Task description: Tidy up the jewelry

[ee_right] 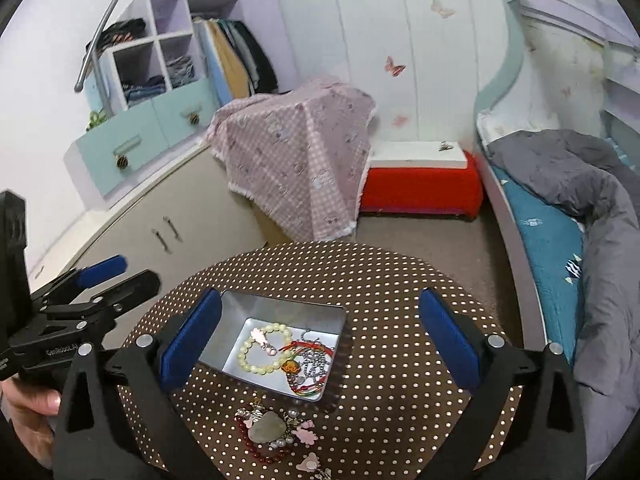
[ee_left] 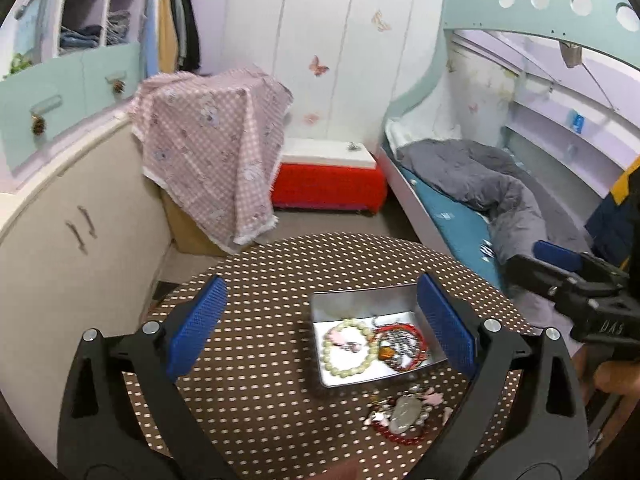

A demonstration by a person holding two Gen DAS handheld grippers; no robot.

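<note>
A silver metal tin (ee_left: 326, 307) (ee_right: 232, 322) sits on a round brown polka-dot table (ee_left: 260, 280) (ee_right: 380, 280). In it lie a pale bead bracelet (ee_left: 347, 348) (ee_right: 260, 346), a red cord bracelet (ee_left: 404, 350) (ee_right: 310, 368) and a silver chain. A loose pile of jewelry (ee_left: 402, 410) (ee_right: 272, 430) with a grey stone pendant, dark red beads and pink charms lies on the table in front of the tin. My left gripper (ee_left: 320, 324) is open and empty above the table. My right gripper (ee_right: 320, 336) is open and empty too, with the tin near its left finger.
A bed (ee_left: 460, 216) with a grey duvet stands to the right. A red bench (ee_left: 332, 184) is at the back. A box draped in pink checked cloth (ee_left: 208, 152) and a cream cabinet (ee_left: 72, 232) stand to the left.
</note>
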